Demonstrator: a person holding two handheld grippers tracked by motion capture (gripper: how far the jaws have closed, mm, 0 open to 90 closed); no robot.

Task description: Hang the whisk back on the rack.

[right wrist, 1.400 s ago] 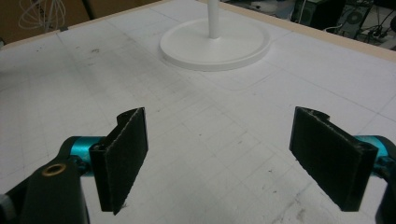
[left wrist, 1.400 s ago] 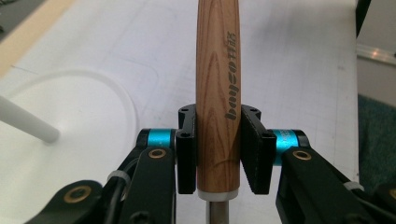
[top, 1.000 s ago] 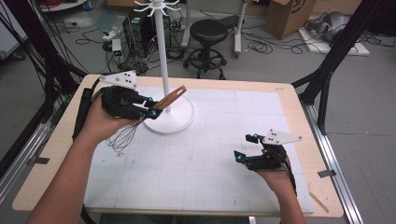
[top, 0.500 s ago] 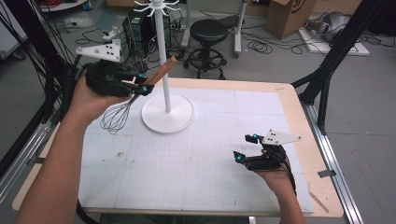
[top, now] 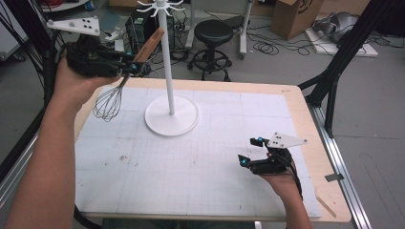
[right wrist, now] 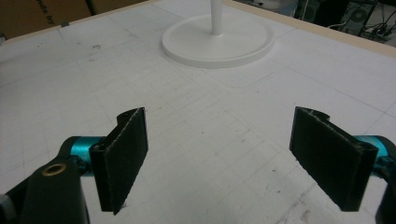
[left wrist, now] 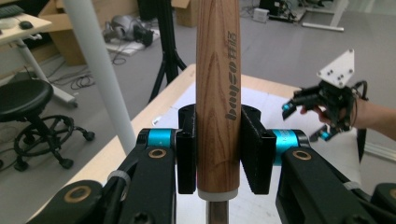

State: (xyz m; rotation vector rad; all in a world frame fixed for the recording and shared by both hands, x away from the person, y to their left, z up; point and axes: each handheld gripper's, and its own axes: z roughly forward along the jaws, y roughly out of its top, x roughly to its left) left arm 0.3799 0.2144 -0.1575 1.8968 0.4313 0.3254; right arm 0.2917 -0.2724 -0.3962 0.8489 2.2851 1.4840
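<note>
Whisk (top: 111, 98) wire head cut off below frame in left gripper view; handle top runs out of frame there too. Left gripper (top: 128, 68) clamps the wooden handle (left wrist: 217, 93), whisk held in the air left of the white stand (top: 170, 90), above the counter (top: 296, 102) edge. Right gripper (top: 249, 151) jaws wide apart, nothing between them, low over the counter's near right.

Whisk (top: 125, 78): varnished wood handle (left wrist: 218, 88) with clear grain and a printed logo, thin shiny metal wires (top: 107, 102). Stand (top: 171, 112): smooth white, slightly glossy, plastic or painted metal, can't tell which. Table (top: 305, 119): pale wood edge under a matt white gridded mat (top: 200, 162), scuffed. Pads (right wrist: 122, 154) matt black, rough, ribbed edges; gripper collars glossy teal metal.
</note>
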